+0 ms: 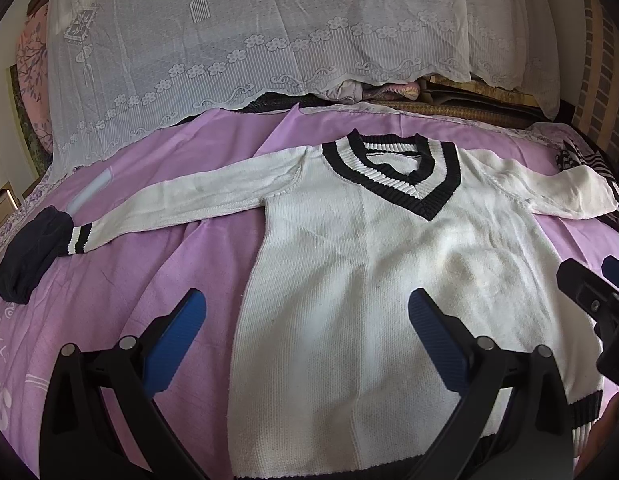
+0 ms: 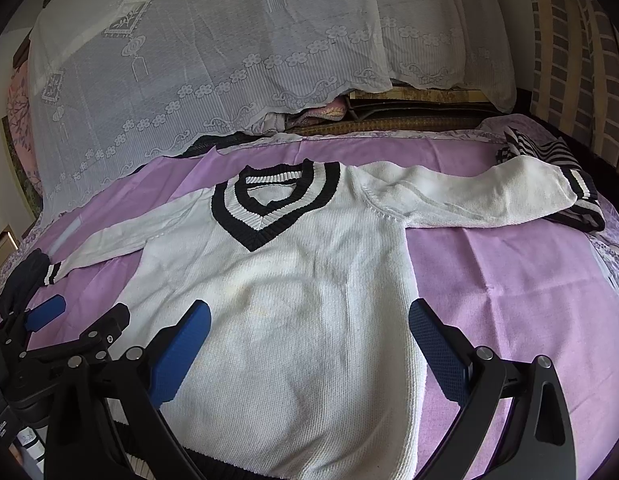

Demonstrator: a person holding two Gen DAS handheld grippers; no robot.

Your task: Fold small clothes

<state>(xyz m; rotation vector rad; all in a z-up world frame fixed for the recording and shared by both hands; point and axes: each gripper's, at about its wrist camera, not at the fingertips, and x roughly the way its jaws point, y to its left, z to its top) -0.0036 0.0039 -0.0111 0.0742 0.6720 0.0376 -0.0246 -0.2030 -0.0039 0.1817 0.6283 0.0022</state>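
A white knit sweater [image 1: 369,280] with a black-and-white striped V-neck lies flat, face up, on a purple bedsheet [image 1: 129,280], both sleeves spread sideways. It also shows in the right wrist view [image 2: 293,320]. My left gripper [image 1: 307,344] is open and empty, hovering over the sweater's lower left side. My right gripper [image 2: 309,348] is open and empty over the sweater's lower right side. The right gripper shows at the right edge of the left wrist view [image 1: 597,292]; the left gripper shows at the left of the right wrist view [image 2: 69,324].
A dark navy garment [image 1: 29,256] lies by the left cuff. A black-and-white striped garment [image 2: 549,160] lies under the right cuff. A white lace cover [image 1: 249,40] drapes over bedding at the back. A brick-patterned wall [image 2: 569,60] is at right.
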